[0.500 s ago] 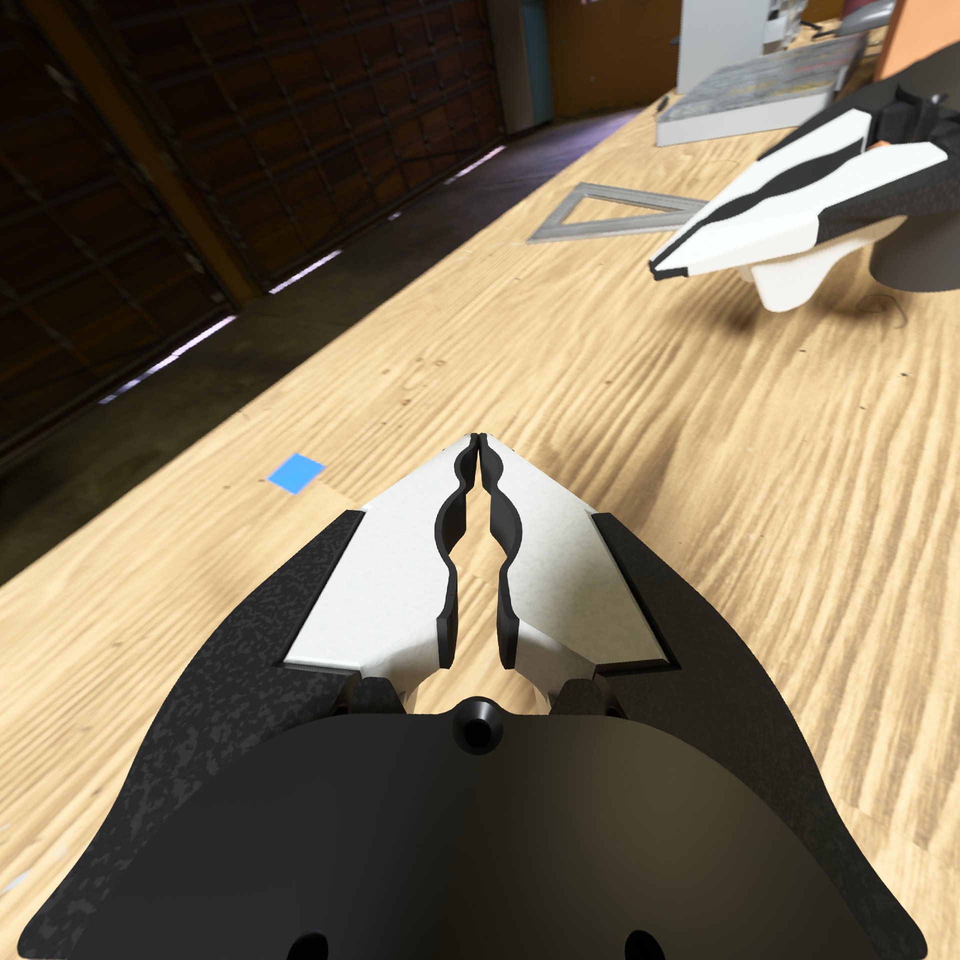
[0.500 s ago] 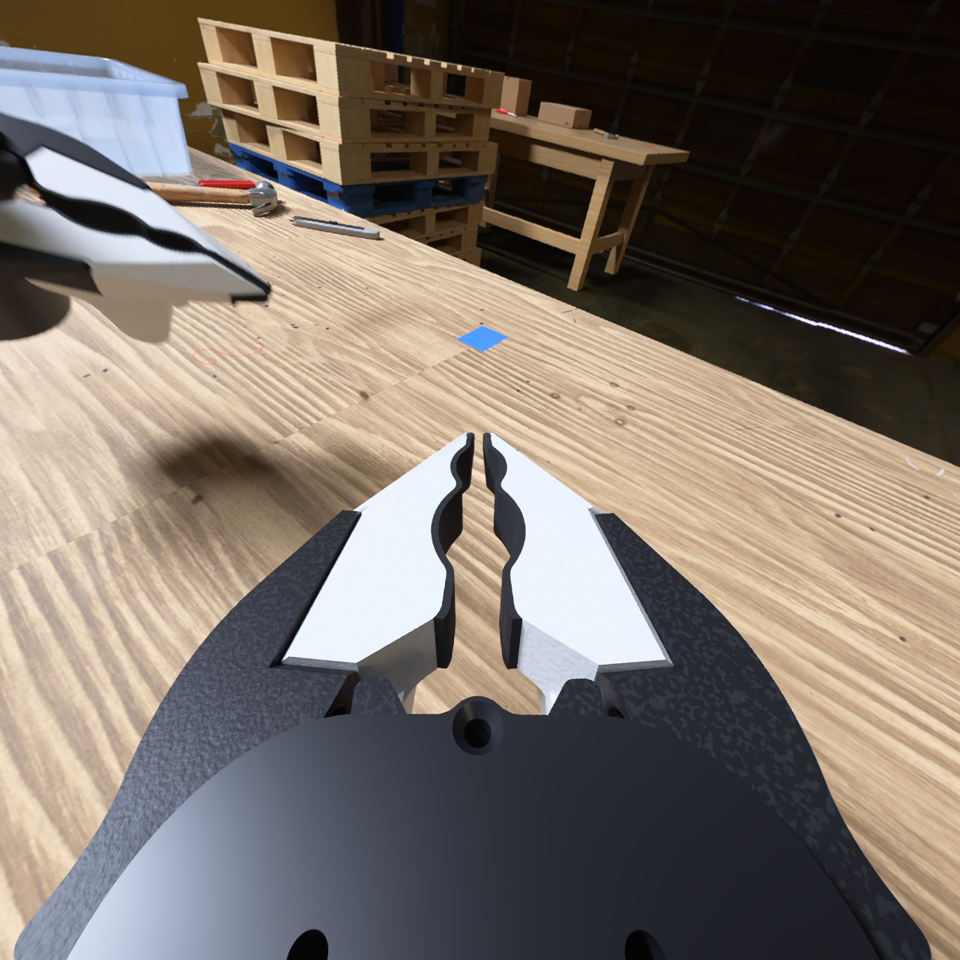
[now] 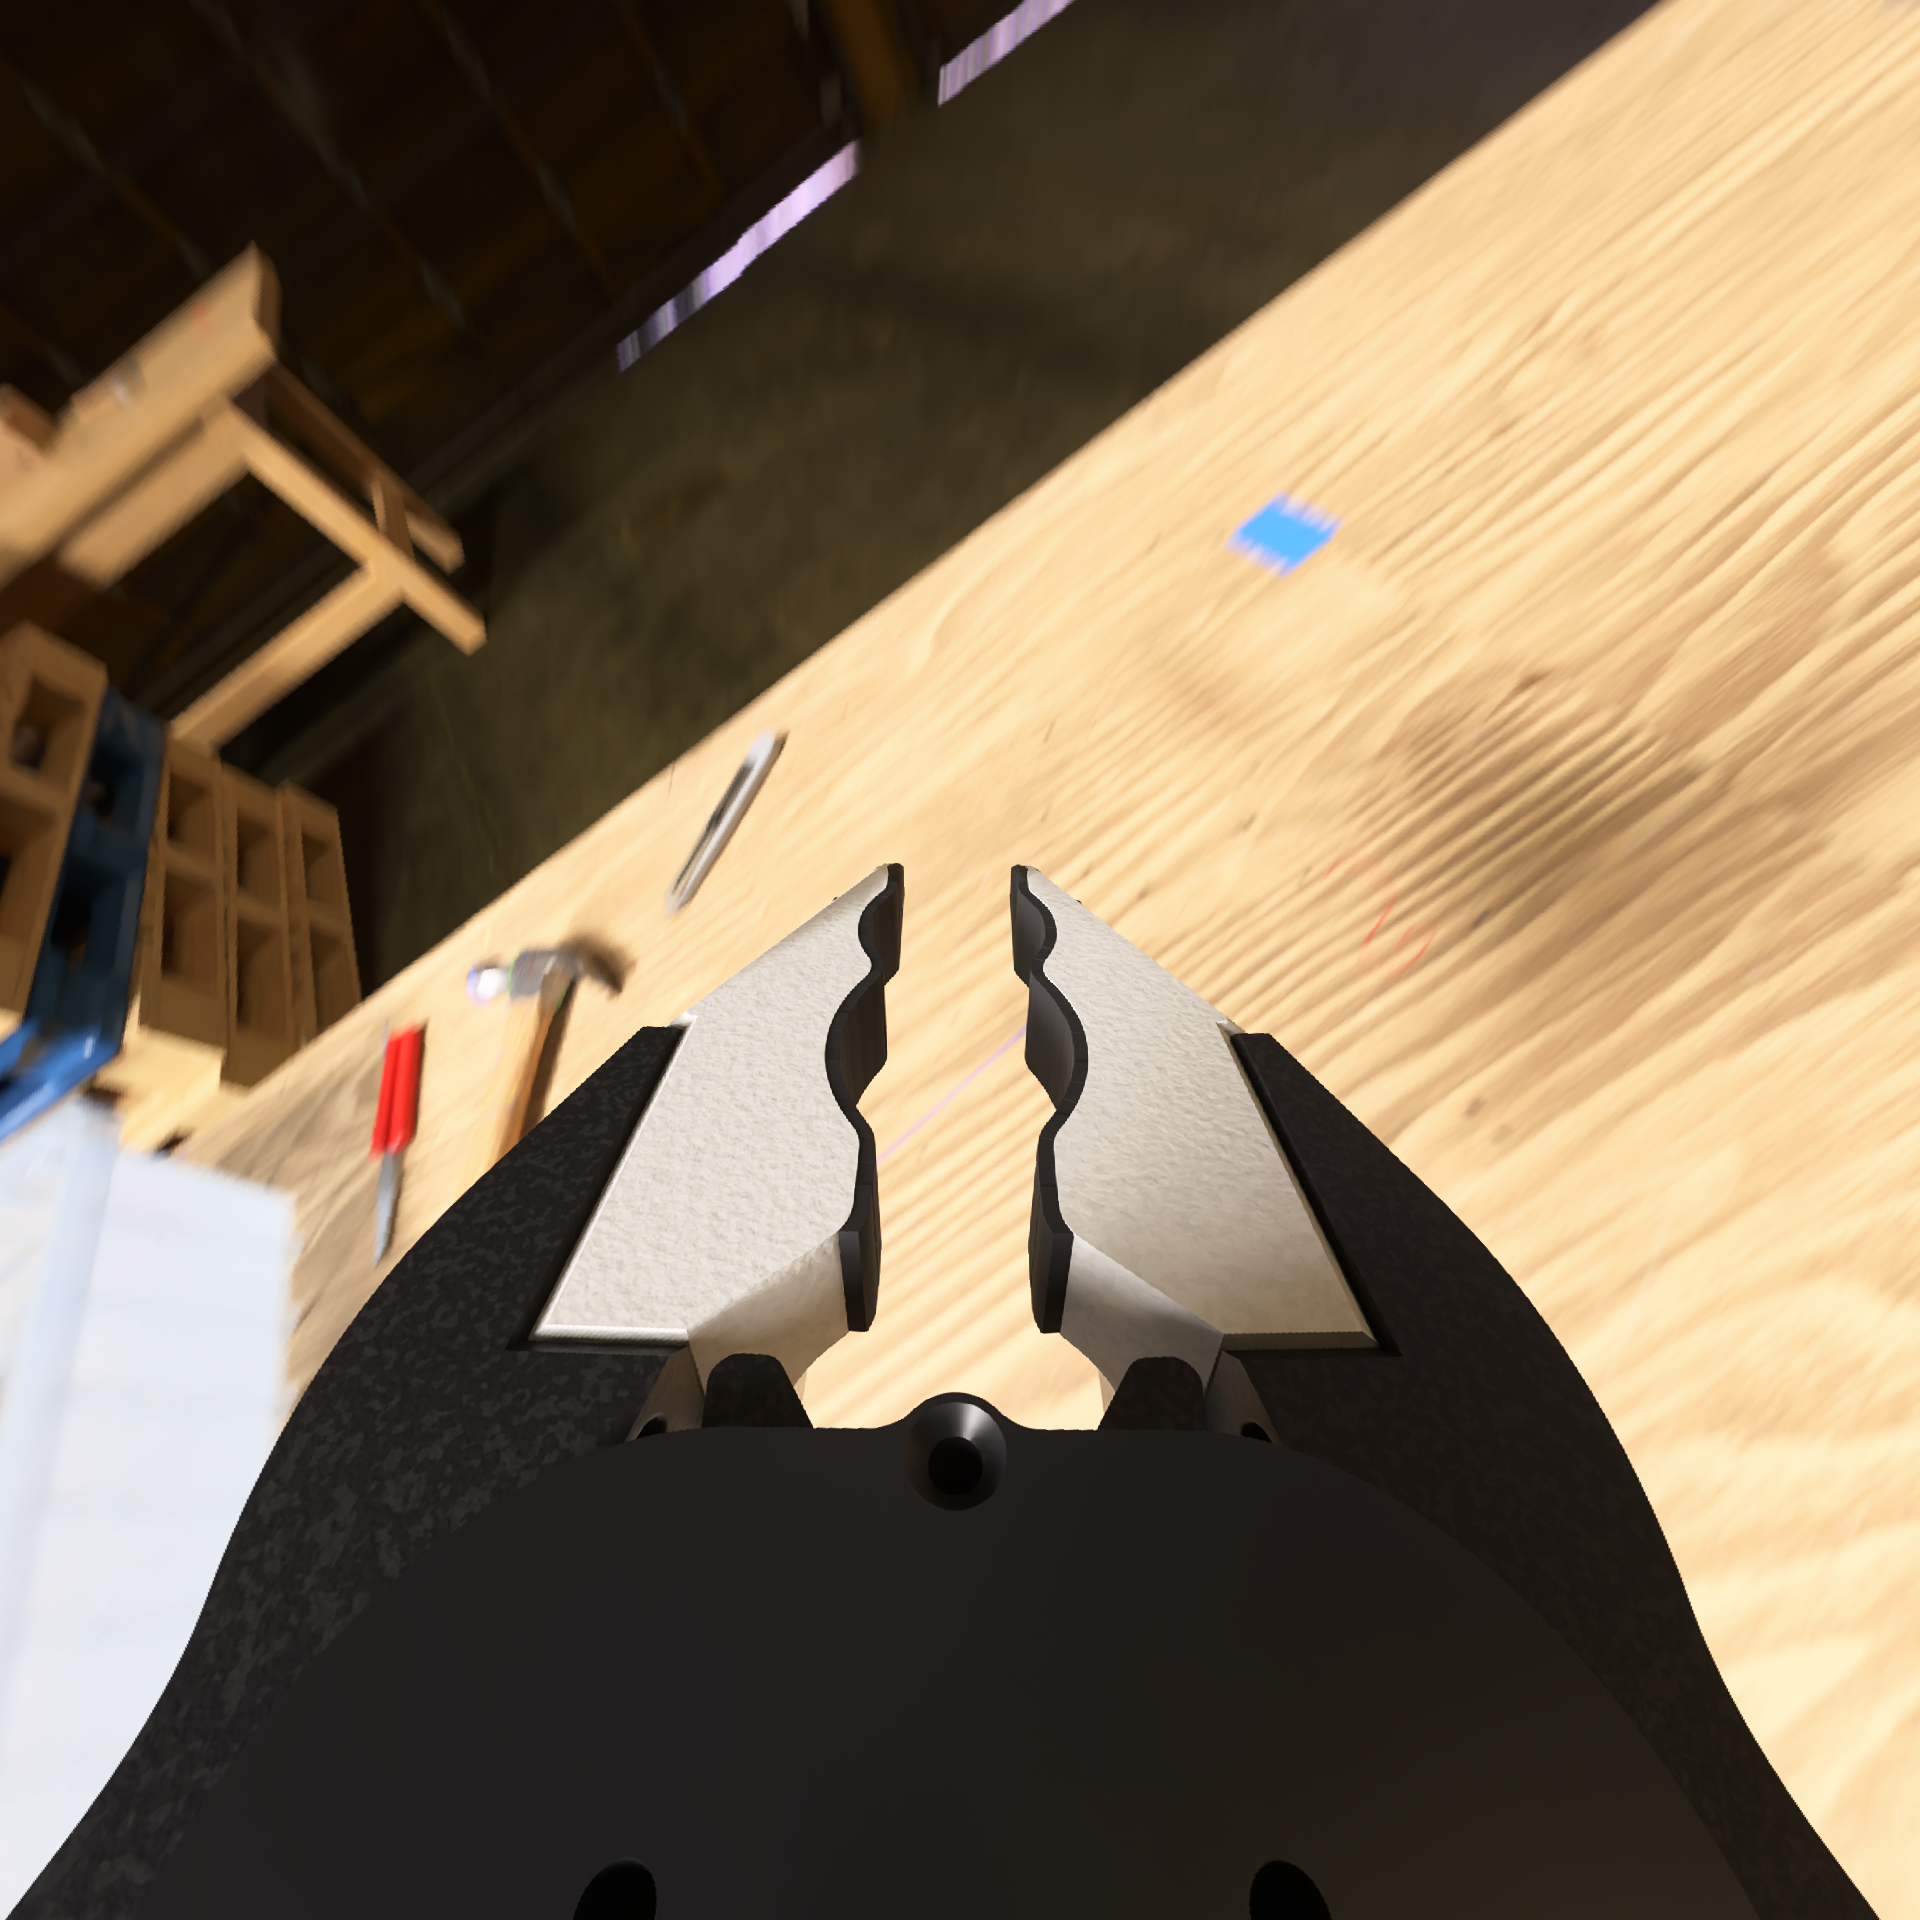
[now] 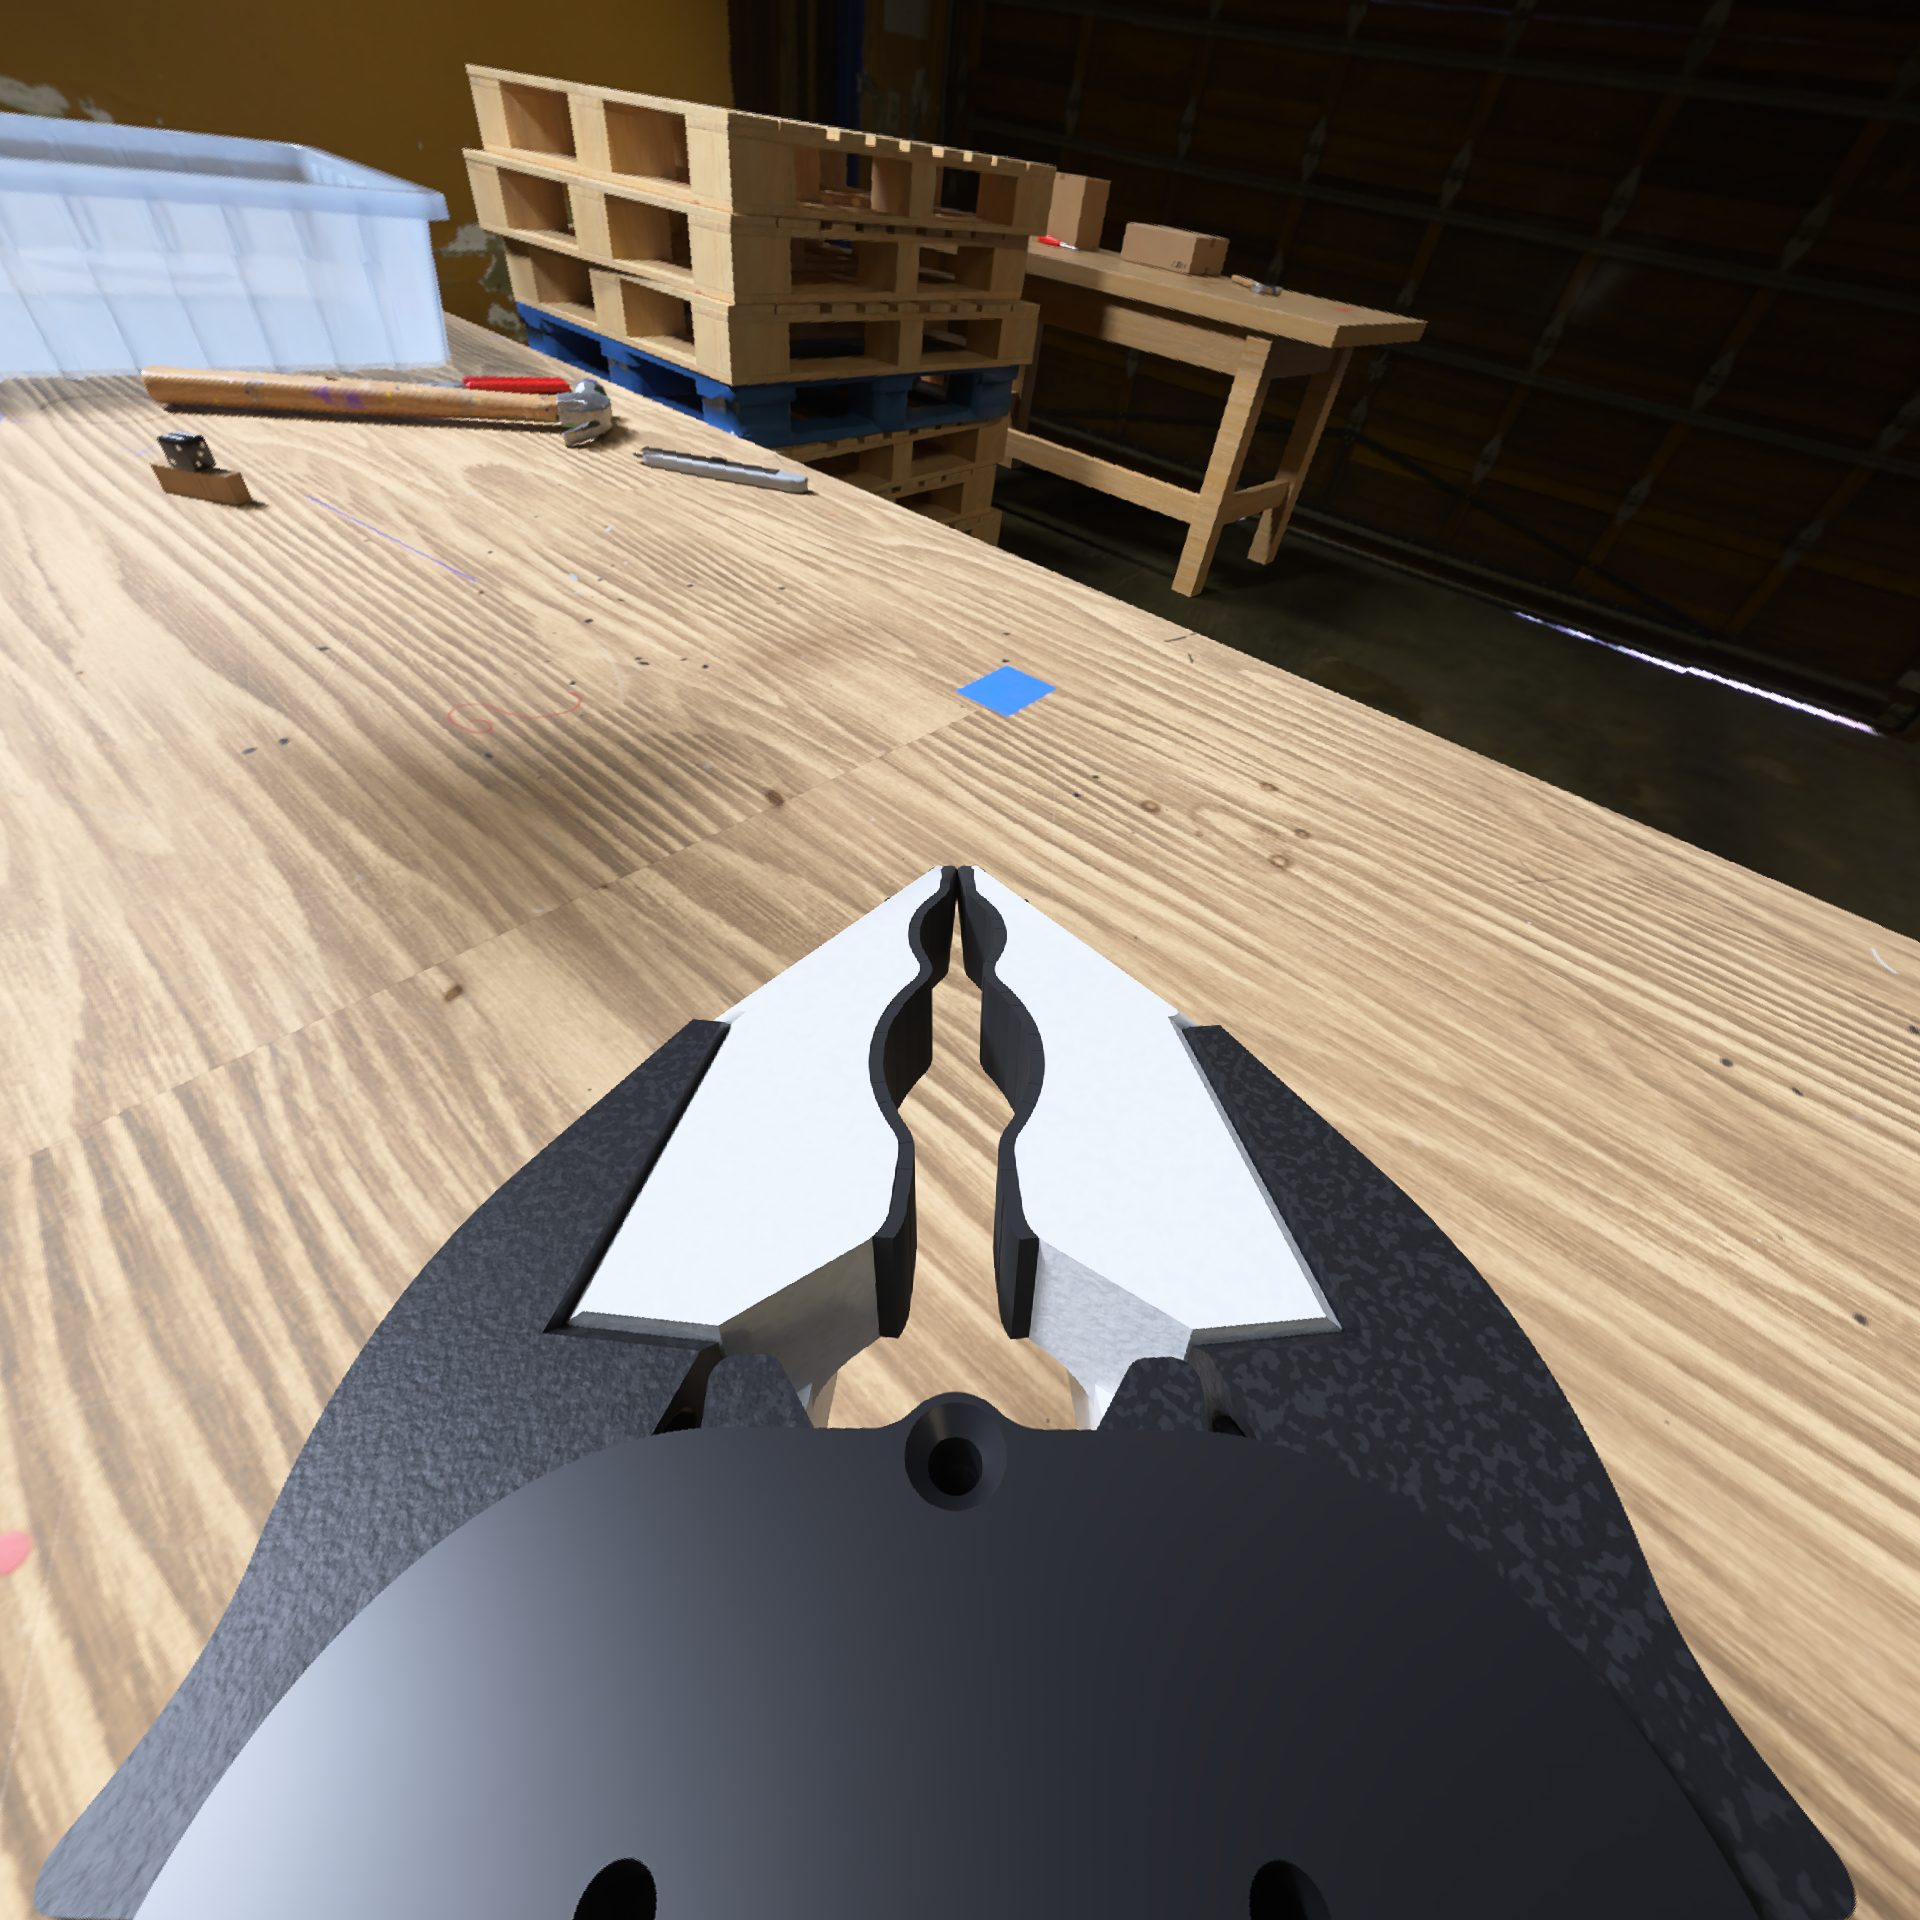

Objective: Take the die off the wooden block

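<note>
In the right wrist view a small dark die (image 4: 185, 450) sits on a low wooden block (image 4: 203, 485) at the far left of the workbench, near a hammer. My right gripper (image 4: 954, 873) is shut and empty, low over the bench, far from the block. My left gripper (image 3: 956, 878) is open with a narrow gap and empty; its view is tilted and blurred. The die and block do not show in the left wrist view.
A hammer (image 4: 364, 400), a red-handled tool (image 4: 514, 383) and a grey utility knife (image 4: 722, 470) lie near the bench's far edge, also in the left wrist view: hammer (image 3: 540, 1023), knife (image 3: 727, 816). A translucent bin (image 4: 208, 249) stands far left. A blue square (image 4: 1006, 690) marks the bench.
My left gripper has swung round sharply to face the hammer end of the bench and has opened. It has left the right wrist view. My right gripper's tips have closed together.
</note>
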